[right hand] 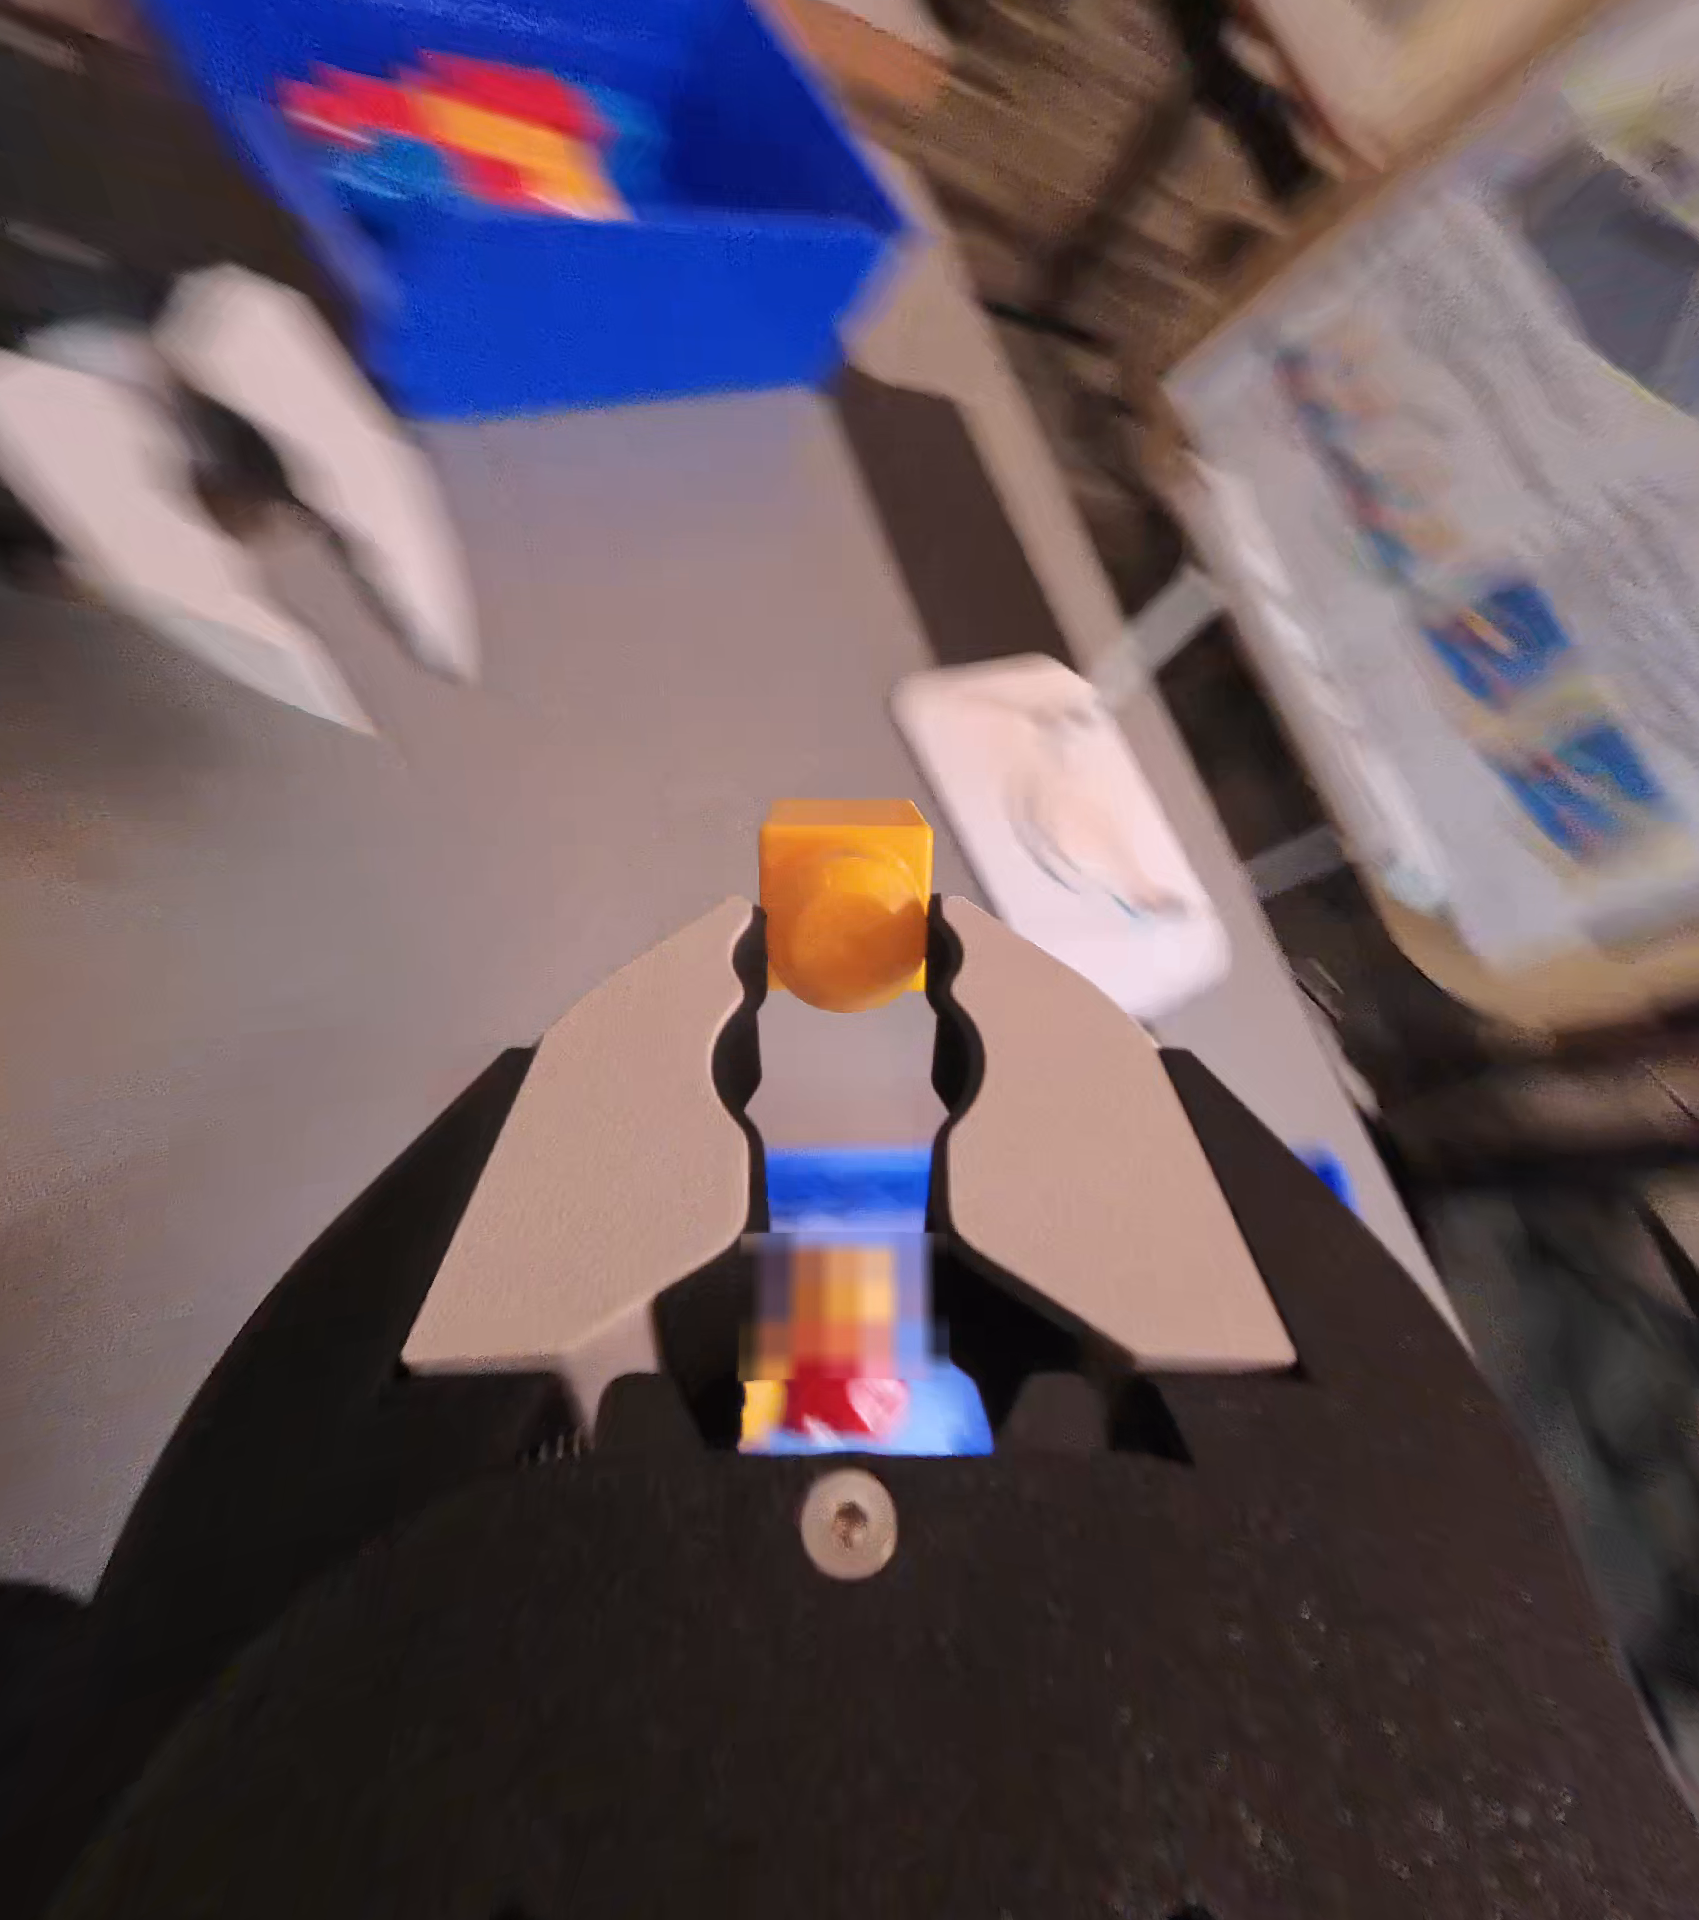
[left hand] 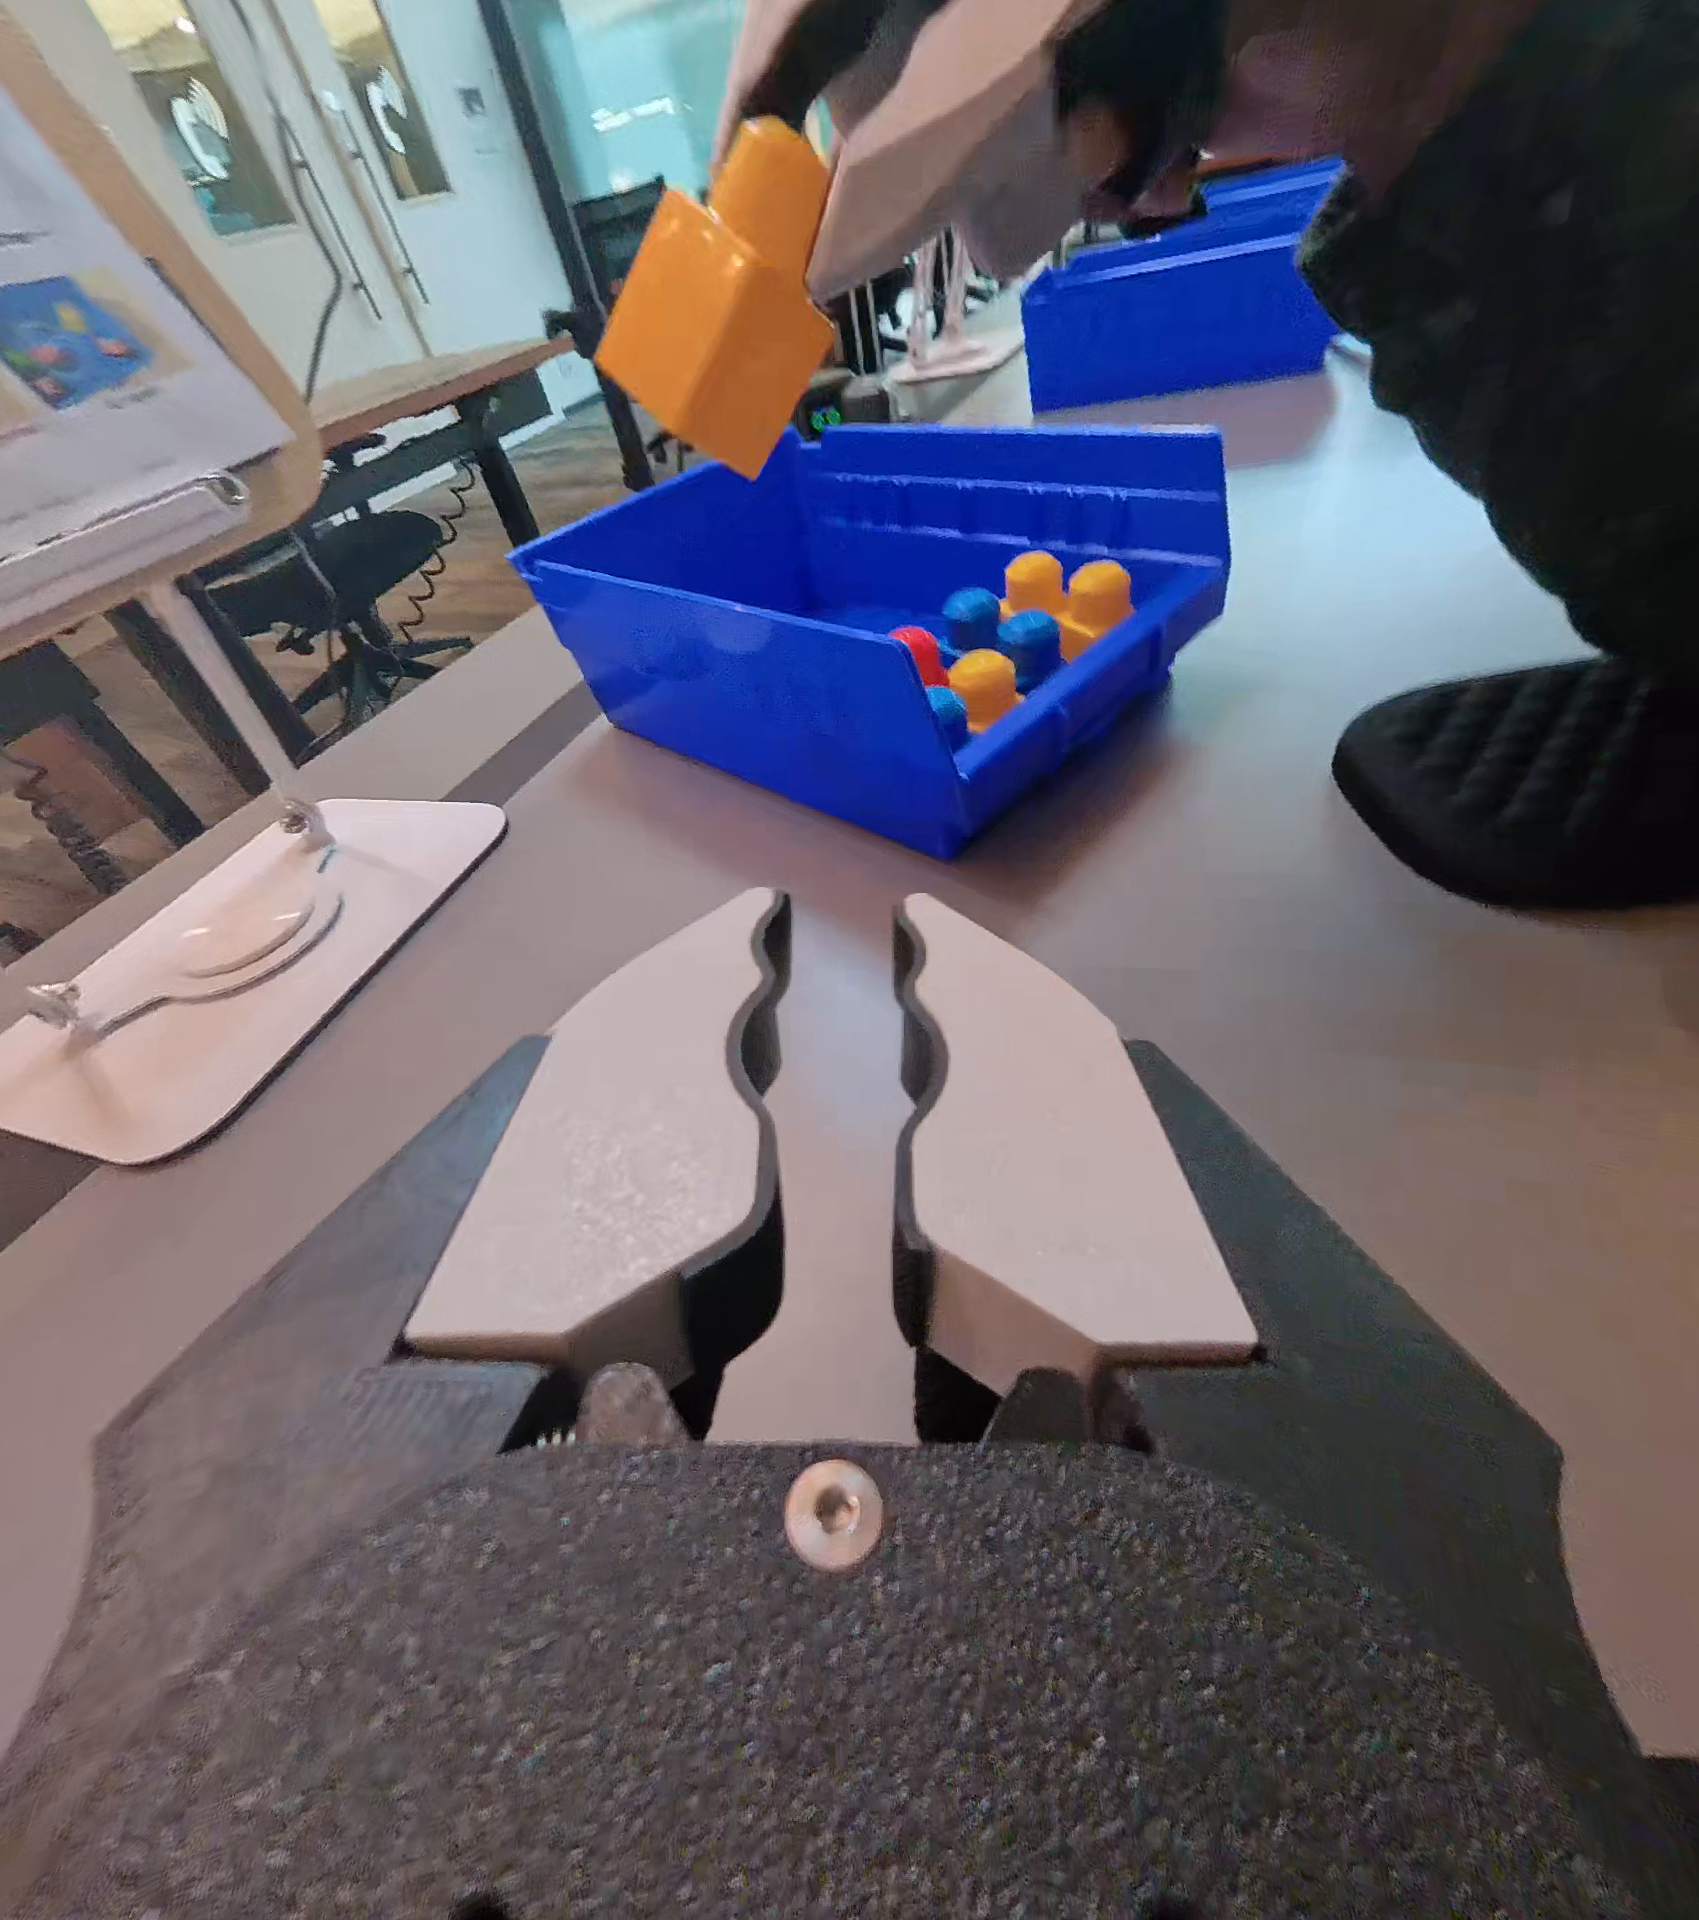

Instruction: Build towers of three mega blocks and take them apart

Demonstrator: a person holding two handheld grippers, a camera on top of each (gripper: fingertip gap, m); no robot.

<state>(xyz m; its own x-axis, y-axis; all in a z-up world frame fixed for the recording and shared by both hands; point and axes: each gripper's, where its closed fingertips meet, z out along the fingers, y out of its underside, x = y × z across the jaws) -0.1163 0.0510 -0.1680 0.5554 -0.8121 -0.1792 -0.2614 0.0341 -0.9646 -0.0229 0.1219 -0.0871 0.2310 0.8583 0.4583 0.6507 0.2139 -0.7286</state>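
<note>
My right gripper [right hand: 845, 914] is shut on an orange mega block [right hand: 845, 904], pinched at its stud between the fingertips. In the left wrist view this gripper [left hand: 803, 156] holds the orange block [left hand: 720, 322] tilted in the air above the far left corner of a blue bin [left hand: 772, 675]. The bin holds several orange, blue and red blocks [left hand: 1021, 634]. My left gripper [left hand: 840, 925] rests low over the grey table, slightly open and empty, in front of the bin. It also shows in the right wrist view [right hand: 409, 675], blurred.
A white stand base [left hand: 232, 977] with an instruction sheet [left hand: 24, 343] stands at the left table edge. A black padded sleeve and arm [left hand: 1572, 769] lies at the right. More blue bins [left hand: 1177, 312] sit far back. The right wrist view is motion-blurred. Spacing between my two grippers at the tips: around 15 centimeters.
</note>
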